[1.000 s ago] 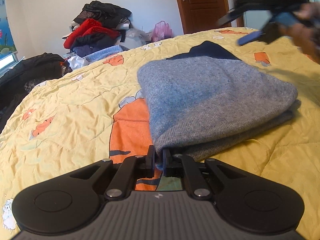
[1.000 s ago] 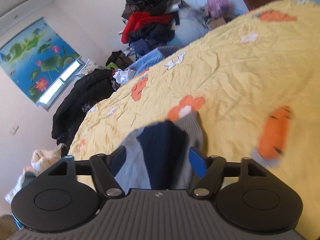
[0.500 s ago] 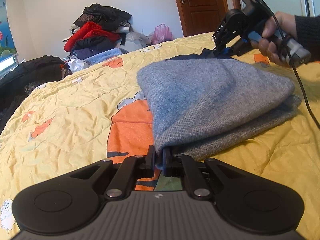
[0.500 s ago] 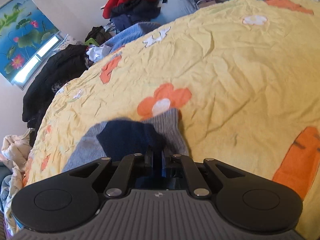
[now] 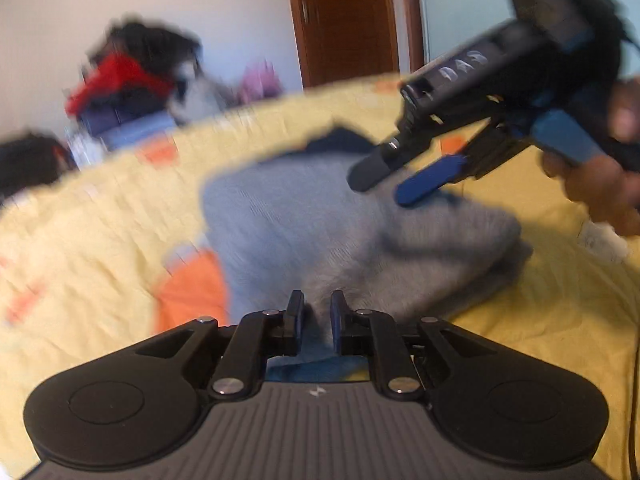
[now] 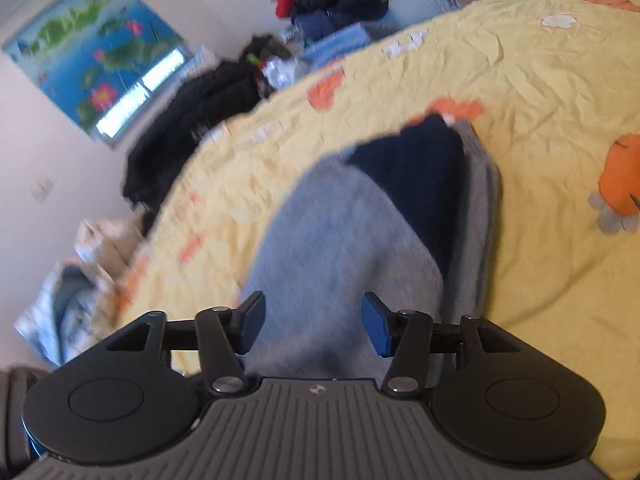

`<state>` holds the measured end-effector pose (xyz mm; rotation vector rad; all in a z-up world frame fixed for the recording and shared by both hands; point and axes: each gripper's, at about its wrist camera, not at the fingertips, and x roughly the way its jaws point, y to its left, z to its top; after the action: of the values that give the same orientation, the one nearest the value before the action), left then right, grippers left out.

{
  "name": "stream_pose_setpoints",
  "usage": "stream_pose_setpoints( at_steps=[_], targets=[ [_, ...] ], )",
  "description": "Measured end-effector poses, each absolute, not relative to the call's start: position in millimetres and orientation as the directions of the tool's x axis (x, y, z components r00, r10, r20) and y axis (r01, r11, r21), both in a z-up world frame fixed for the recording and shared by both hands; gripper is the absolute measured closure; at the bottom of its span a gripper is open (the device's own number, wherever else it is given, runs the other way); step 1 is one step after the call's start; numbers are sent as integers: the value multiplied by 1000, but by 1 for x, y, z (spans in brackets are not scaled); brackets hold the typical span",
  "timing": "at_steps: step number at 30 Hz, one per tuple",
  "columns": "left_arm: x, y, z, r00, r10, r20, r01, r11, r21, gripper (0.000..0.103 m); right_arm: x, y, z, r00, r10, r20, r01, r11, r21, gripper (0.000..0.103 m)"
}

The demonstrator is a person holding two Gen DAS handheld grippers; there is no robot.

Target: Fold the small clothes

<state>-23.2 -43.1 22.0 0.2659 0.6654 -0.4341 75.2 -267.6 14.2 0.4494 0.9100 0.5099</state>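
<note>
A folded grey knit garment (image 5: pixel 360 240) with a dark navy part (image 6: pixel 420 172) lies on the yellow bedspread (image 5: pixel 100 240). My left gripper (image 5: pixel 317 314) sits at its near edge, jaws slightly apart, with grey fabric showing in the small gap between them. My right gripper (image 6: pixel 314 320) is open, its blue pads (image 6: pixel 376 328) spread over the grey garment (image 6: pixel 340 240). It also shows in the left wrist view (image 5: pixel 400 184), hovering above the garment's far right side, held by a hand. Both views are motion-blurred.
A pile of red, black and blue clothes (image 5: pixel 132 92) lies beyond the bed's far edge, with dark jackets (image 6: pixel 192 136) at the left. A wooden door (image 5: pixel 344 16) stands behind. Light clothes (image 6: pixel 80 264) lie off the bed's left side.
My left gripper's jaws have parted from shut on the garment's edge. My right gripper has opened, let go of the garment's far end and lifted above it.
</note>
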Motion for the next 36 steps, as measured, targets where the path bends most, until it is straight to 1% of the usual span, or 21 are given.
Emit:
stream_pose_setpoints(
  at_steps=[1, 2, 3, 4, 5, 6, 7, 9, 10, 12, 14, 15, 19, 21, 24, 25, 27, 29, 32, 34, 36],
  targets=[
    [-20, -44, 15, 688, -316, -653, 474, 877, 75, 90, 74, -268, 4, 509, 544, -667, -206, 830, 519, 51],
    [-21, -41, 12, 702, -328, -632, 465, 883, 58, 90, 74, -272, -6, 513, 529, -676, -207, 841, 500, 66],
    [-19, -37, 10, 702, -340, -626, 458, 889, 31, 90, 72, -282, -13, 535, 540, -650, -205, 829, 520, 76],
    [-16, -32, 11, 690, -353, -632, 450, 893, -7, 90, 71, -292, -16, 534, 553, -639, -172, 812, 558, 77],
    [-13, -28, 14, 676, -353, -647, 436, 899, -36, 90, 71, -297, -16, 527, 566, -633, -147, 795, 588, 75],
    [-12, -25, 20, 667, -346, -660, 419, 906, -52, 89, 69, -299, -12, 520, 573, -633, -143, 789, 597, 67],
    [-12, -23, 28, 665, -343, -663, 410, 910, -60, 89, 66, -299, -4, 522, 576, -629, -158, 790, 592, 64],
    [-15, -21, 53, 711, -354, -607, 417, 908, -41, 89, 62, -300, 19, 576, 567, -589, -199, 796, 572, 50],
    [-12, -23, 65, 741, -347, -575, 414, 910, -16, 88, 64, -303, 30, 612, 565, -553, -210, 791, 575, 47],
    [6, -35, 81, 790, -307, -531, 383, 923, 36, 73, 81, -307, 49, 684, 541, -489, -206, 786, 582, 39],
    [35, -50, 79, 826, -245, -508, 323, 944, 71, 29, 106, -303, 58, 723, 515, -460, -202, 795, 572, 39],
    [51, -57, 71, 832, -211, -513, 294, 952, 83, 26, 122, -298, 56, 722, 518, -459, -200, 791, 578, 38],
    [90, -76, 32, 766, -165, -621, 287, 953, 101, 27, 180, -266, 21, 615, 524, -589, -155, 813, 561, 42],
    [90, -78, 21, 785, -151, -600, 279, 952, 126, 26, 193, -253, -7, 577, 447, -684, -126, 876, 466, 59],
    [91, -64, 24, 767, -180, -616, 266, 963, 50, 25, 188, -270, -19, 609, 471, -637, -122, 850, 512, 66],
    [91, -54, 30, 756, -199, -623, 256, 967, 3, 25, 184, -275, -15, 607, 481, -633, -109, 839, 533, 64],
    [87, -28, 43, 760, -248, -601, 229, 967, -110, 25, 166, -289, 0, 642, 489, -591, -117, 824, 555, 41],
    [97, -3, 43, 735, -280, -618, 181, 959, -219, 25, 151, -306, 12, 676, 487, -553, -137, 821, 555, 22],
    [129, 19, 22, 632, -345, -694, 100, 924, -368, 25, 153, -320, 4, 654, 448, -609, -93, 847, 524, 23],
    [138, 22, 11, 602, -402, -690, 78, 889, -450, 27, 158, -318, -12, 599, 457, -658, -68, 847, 526, 25],
    [142, 18, 11, 592, -438, -676, 92, 871, -483, 56, 157, -310, -24, 557, 537, -634, -97, 800, 593, 38]
  ],
)
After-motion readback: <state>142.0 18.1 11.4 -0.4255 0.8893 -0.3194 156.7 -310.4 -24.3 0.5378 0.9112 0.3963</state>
